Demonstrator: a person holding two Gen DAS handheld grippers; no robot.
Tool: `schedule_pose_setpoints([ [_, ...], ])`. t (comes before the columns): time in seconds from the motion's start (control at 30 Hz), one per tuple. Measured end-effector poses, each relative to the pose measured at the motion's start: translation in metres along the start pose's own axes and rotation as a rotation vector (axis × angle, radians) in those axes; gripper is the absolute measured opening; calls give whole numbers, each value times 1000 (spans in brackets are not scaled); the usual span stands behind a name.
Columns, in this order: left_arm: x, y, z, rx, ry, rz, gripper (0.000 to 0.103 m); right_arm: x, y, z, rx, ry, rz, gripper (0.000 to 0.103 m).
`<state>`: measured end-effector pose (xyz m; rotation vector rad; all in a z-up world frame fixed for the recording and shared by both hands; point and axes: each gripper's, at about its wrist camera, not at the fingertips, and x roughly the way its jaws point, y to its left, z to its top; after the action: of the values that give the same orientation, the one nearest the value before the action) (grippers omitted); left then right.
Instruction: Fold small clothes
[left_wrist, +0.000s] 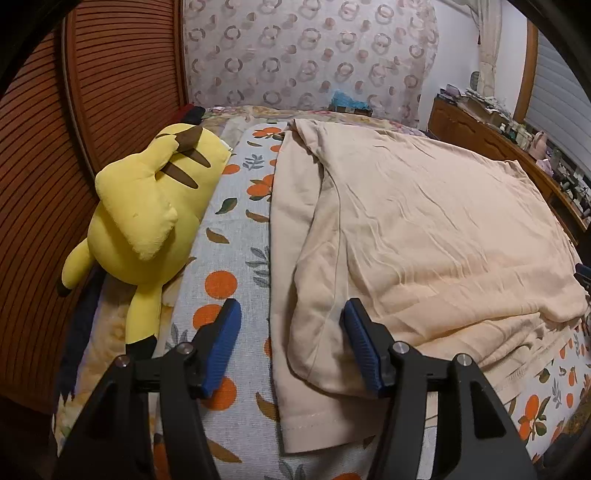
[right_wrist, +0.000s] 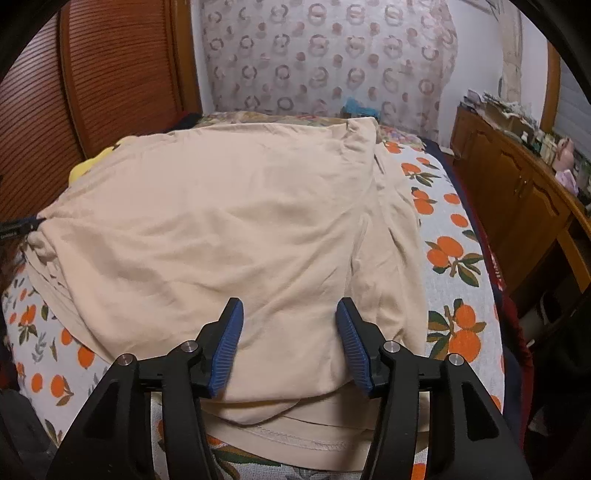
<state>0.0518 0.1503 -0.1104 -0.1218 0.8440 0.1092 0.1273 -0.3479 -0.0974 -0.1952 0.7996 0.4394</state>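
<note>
A pale peach garment (left_wrist: 424, 229) of soft, finely creased knit lies spread on the bed, folded over on itself so that several layers stack along its near edge, where a stitched hem shows. In the left wrist view one side is turned in, leaving a long rounded flap that ends in a hemmed edge near the camera. The bedspread (left_wrist: 229, 236) under it is a grey-white woven cloth printed with orange fruit and green-brown leaves.

The left gripper (left_wrist: 291, 343) hangs over the garment's left edge with its jaws apart; the ribbed blue pads (left_wrist: 221, 347) hold nothing, one over the bedspread and the other over the cloth. The right gripper (right_wrist: 290, 343) stands over the near part of the garment (right_wrist: 229, 229), jaws likewise apart with only loose fabric below them, its bedspread (right_wrist: 458, 258) showing to the right. Whether either pad brushes the cloth is hard to judge from these angles.

A yellow plush toy (left_wrist: 147, 214) with brown stripes on its back lies face down beside the bedspread's left edge, against a ribbed reddish-brown wooden panel (left_wrist: 122, 74). Behind the bed hangs a pale curtain (left_wrist: 306, 55) printed with dusky rings. A carved wooden cabinet (right_wrist: 517, 192) runs along the right side, its top crowded with small items too blurred to name. No writing can be read anywhere.
</note>
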Motion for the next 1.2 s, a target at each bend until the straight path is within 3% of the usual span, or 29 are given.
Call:
schedule_pose_setpoints([
  [0.23,0,-4,0,21,15,-22,57,3,7,0,-30,17,-15,59],
  [0.37,-1,-16,-1,78,22,-60,46,3,9,0,-37,19,-23,60],
  [0.43,-1,-16,1,78,24,-70,37,3,9,0,-30,17,-16,60],
  [0.5,-1,-15,3,71,28,-101,11,4,8,0,-29,16,-15,60],
  [0.57,0,-14,4,53,35,-126,5,4,8,0,-30,15,-16,60],
  [0.9,-54,-46,35,15,-149,-232,4,2,5,3,-6,8,-1,60],
  [1.2,-77,-114,75,98,-240,-360,4,-1,-2,2,35,-18,-1,59],
])
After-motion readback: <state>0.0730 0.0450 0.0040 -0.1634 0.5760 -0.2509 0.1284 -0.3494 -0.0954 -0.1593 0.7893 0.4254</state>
